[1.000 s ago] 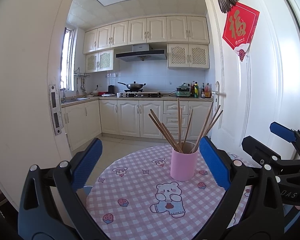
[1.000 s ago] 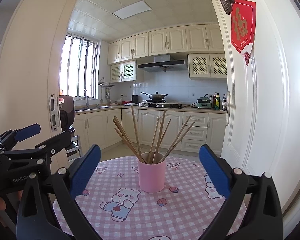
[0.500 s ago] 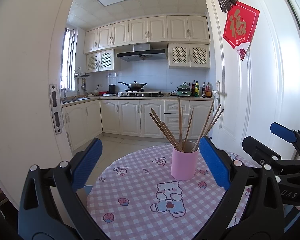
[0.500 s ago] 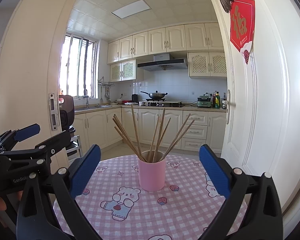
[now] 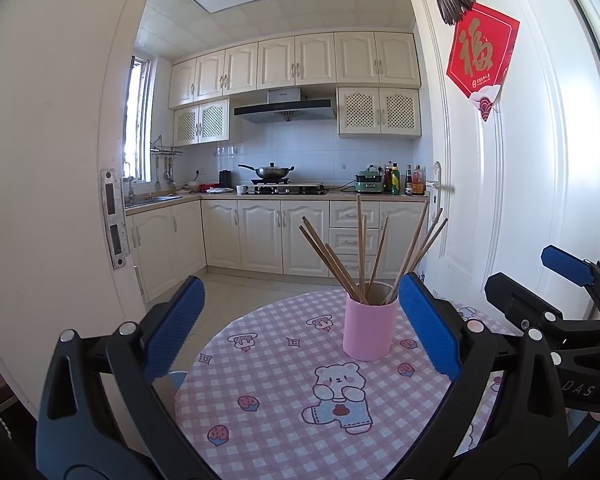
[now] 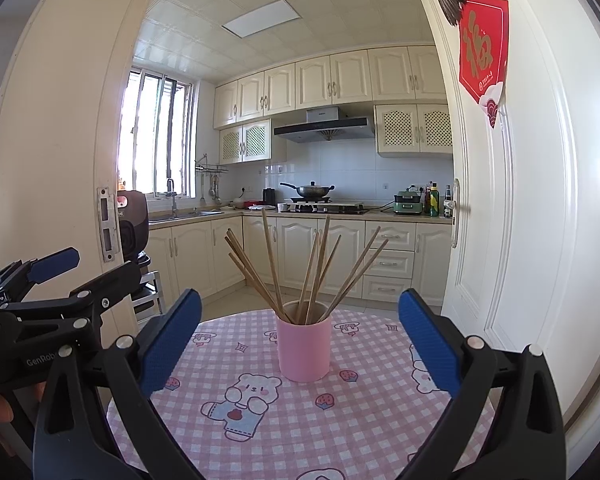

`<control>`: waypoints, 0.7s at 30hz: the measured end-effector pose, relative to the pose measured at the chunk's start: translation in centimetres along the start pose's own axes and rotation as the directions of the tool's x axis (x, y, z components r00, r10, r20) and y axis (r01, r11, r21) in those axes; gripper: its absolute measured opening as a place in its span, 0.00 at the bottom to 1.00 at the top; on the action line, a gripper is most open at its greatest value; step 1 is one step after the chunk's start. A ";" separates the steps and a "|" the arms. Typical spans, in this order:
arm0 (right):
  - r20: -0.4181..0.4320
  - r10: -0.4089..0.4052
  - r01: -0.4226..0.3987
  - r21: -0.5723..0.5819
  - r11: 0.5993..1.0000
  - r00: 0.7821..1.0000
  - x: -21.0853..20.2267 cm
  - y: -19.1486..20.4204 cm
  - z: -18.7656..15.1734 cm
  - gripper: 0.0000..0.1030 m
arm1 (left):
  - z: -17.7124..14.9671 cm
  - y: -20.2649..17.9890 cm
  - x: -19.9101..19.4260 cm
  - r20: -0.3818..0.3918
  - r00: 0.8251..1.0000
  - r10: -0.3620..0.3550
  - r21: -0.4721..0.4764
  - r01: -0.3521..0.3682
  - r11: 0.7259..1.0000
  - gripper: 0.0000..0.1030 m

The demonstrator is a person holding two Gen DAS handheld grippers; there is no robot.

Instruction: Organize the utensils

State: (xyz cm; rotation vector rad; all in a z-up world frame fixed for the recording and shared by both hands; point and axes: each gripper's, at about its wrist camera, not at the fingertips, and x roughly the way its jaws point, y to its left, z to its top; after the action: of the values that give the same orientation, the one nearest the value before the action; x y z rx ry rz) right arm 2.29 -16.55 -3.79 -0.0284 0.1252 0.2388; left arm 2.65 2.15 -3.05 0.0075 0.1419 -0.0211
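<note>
While both views are barely shifting, your left tool [image 5: 300,326] and right tool [image 6: 300,328] are hovering wide open and empty before the chopsticks [image 6: 300,272] standing gathered in the pink cup [image 6: 304,350] on the worktop [image 6: 380,420].

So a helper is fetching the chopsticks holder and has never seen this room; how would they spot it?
Find the round table with the pink checked bear cloth at the kitchen doorway. The pink cup is the only thing standing on it, with wooden chopsticks fanning out of its top.

The pink cup [image 6: 304,350] of splayed chopsticks [image 6: 300,272] stands alone on the bench [image 6: 340,420]. Bare cloth surrounds it. The white door [image 6: 520,220] stands close on the right.
</note>
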 end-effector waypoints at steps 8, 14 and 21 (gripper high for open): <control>-0.001 -0.002 0.002 0.003 1.000 1.000 0.0 0.1 -0.1 0.92 | 0.0 0.0 0.0 -0.001 1.000 0.000 0.000 0.000 1.000 0.93; -0.002 -0.001 0.001 0.004 1.000 1.000 0.0 0.0 -0.1 0.92 | -0.1 0.0 0.0 -0.002 1.000 0.000 0.001 0.000 1.000 0.93; -0.003 -0.001 0.001 0.005 1.000 1.000 -0.1 0.0 -0.2 0.92 | -0.1 0.1 0.0 -0.002 1.000 0.001 0.001 -0.001 1.000 0.93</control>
State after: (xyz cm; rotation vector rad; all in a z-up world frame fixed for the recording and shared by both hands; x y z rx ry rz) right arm 2.19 -16.53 -3.93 -0.0239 0.1290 0.2371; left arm 2.67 2.21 -3.19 0.0085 0.1443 -0.0204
